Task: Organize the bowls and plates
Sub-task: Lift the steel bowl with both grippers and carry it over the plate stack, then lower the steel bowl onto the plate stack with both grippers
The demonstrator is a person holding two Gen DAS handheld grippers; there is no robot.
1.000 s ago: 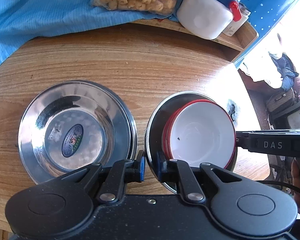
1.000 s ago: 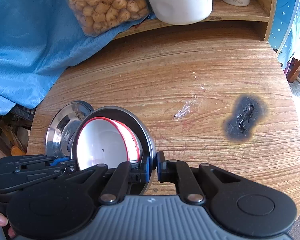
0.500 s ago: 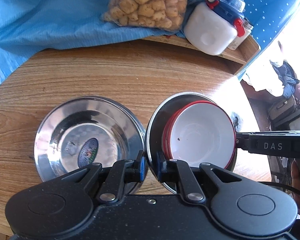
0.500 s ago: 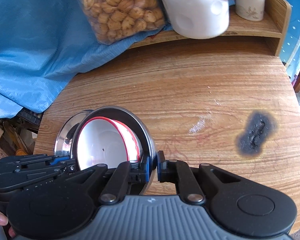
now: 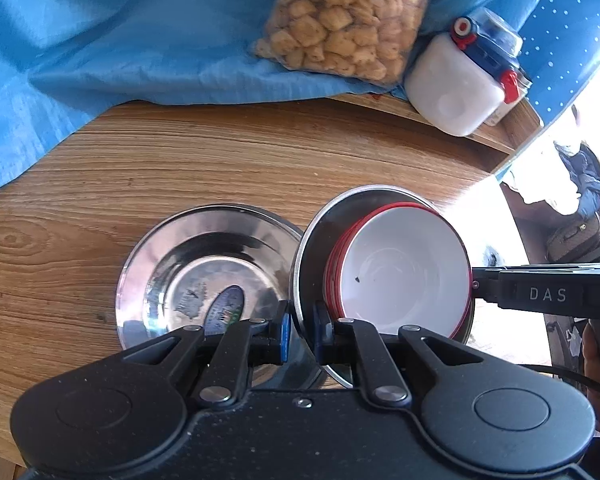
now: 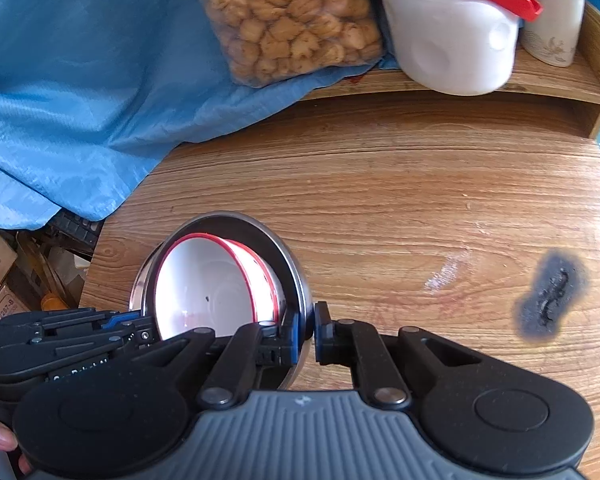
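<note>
A steel bowl (image 5: 314, 240) carries a stack of white bowls with red rims (image 5: 404, 276) and hangs tilted above the wooden table. My left gripper (image 5: 300, 328) is shut on its near-left rim. My right gripper (image 6: 308, 330) is shut on the opposite rim (image 6: 296, 280), and its fingers (image 5: 488, 284) show in the left wrist view. The stack of white bowls (image 6: 208, 284) fills the left of the right wrist view, with my left gripper (image 6: 140, 322) beside it. A second, empty steel bowl (image 5: 204, 268) with a sticker lies on the table, its right edge under the held one.
A blue cloth (image 5: 120, 40) drapes over the table's back left. A bag of biscuits (image 6: 292, 16) and a white jar with a red clasp (image 6: 452, 36) sit on a raised wooden shelf (image 6: 540, 76). A burn mark (image 6: 552, 296) is at right. Cardboard boxes (image 6: 0, 272) stand past the left edge.
Both grippers have carried the stack leftwards and a little up. The empty steel bowl on the table now lies partly under the held bowl. Both grips are unchanged.
</note>
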